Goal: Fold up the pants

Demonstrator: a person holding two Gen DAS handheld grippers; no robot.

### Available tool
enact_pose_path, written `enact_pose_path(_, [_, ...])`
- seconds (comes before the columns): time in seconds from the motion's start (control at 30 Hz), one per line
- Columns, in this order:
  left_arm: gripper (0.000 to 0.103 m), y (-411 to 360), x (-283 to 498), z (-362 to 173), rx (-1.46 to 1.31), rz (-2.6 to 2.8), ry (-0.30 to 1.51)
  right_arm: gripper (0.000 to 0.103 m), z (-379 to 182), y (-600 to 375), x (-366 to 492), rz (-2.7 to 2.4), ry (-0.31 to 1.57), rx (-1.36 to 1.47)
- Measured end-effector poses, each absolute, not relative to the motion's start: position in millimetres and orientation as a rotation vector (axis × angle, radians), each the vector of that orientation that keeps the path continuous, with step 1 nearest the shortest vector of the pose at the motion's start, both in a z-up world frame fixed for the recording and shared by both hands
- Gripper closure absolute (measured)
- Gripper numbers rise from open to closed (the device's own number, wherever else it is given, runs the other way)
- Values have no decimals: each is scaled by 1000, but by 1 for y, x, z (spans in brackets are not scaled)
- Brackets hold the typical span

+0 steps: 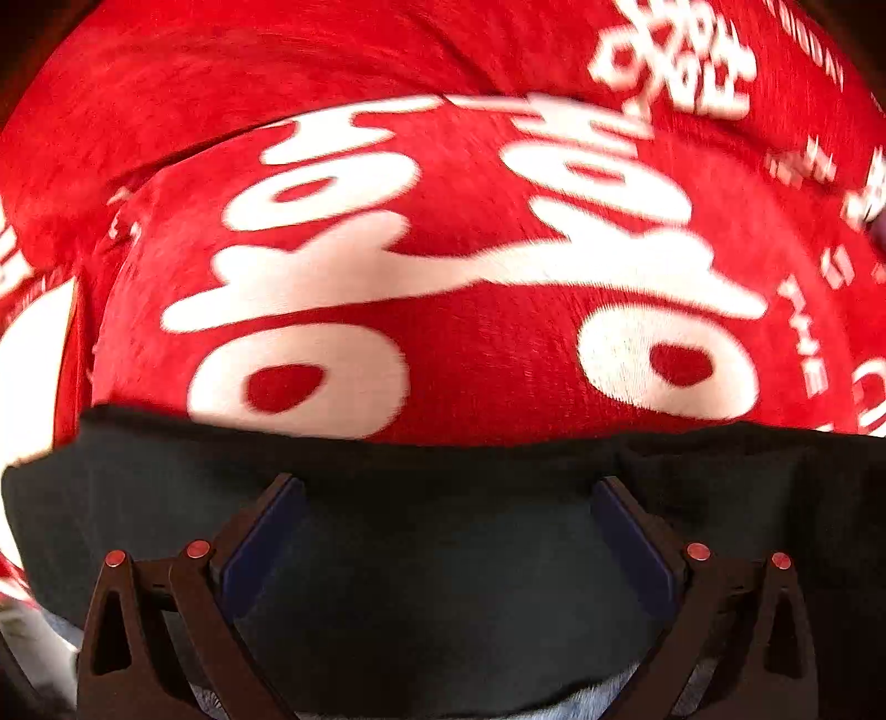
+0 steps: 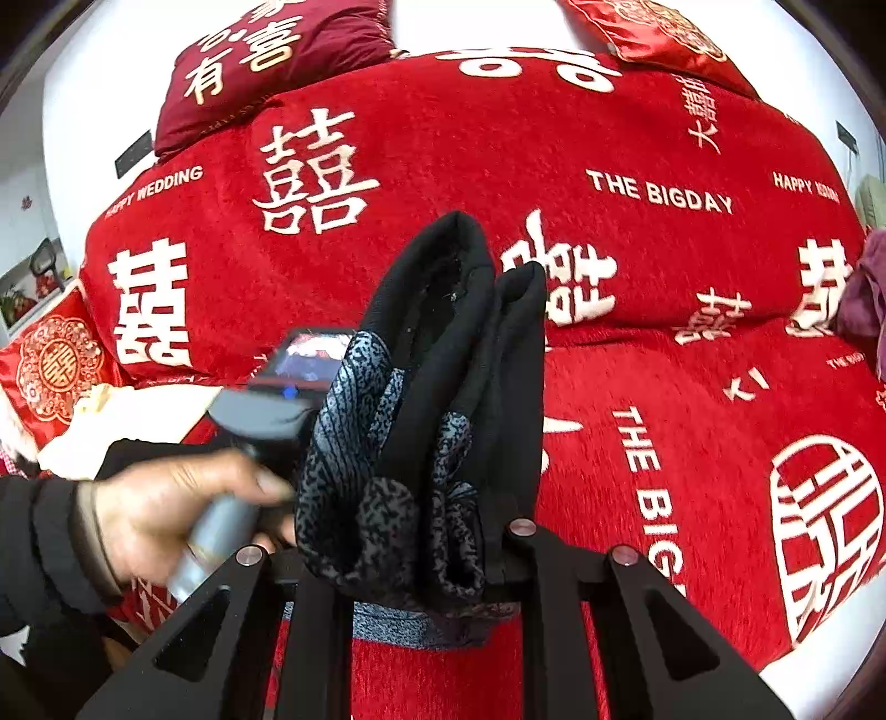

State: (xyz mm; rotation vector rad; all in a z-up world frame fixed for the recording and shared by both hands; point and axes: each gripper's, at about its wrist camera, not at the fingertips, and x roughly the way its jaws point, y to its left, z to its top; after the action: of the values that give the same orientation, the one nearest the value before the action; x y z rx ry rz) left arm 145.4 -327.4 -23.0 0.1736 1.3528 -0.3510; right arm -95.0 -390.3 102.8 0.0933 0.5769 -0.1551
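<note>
Pants (image 2: 443, 387) bunched between right tool (image 2: 415, 559) fingers, hanging above the bed (image 2: 692, 343). Left hand (image 2: 166, 515) w/ left tool's body sits left of the pants. Pillow (image 2: 266, 66) at bed's far left, 2nd pillow (image 2: 664, 39) far right, cushion (image 2: 50, 371) at left edge. Left wrist view: pants (image 1: 443, 554) spread under left tool (image 1: 443, 498), blanket (image 1: 443, 249) beyond them.

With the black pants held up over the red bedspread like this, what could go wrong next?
1. The right tongs pinch a thick bunch of the pants; a layer may slip out.
2. The left tongs stand open over the fabric, so that side may sag.
3. The person's hand is close; the cloth could snag.
</note>
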Motion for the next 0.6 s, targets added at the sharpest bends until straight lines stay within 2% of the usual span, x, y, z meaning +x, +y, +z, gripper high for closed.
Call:
enact_pose_path(0.1, [0, -280, 135, -14, 95, -374, 1315, 84, 101, -388, -98, -150, 572, 97])
enact_pose_path(0.3, [0, -182, 108, -33, -85, -363, 1334, 84, 100, -358, -89, -132, 578, 26])
enact_pose_path(0.6, [0, -85, 88, -47, -69, -264, 1253, 84, 67, -238, -32, -81, 679, -259])
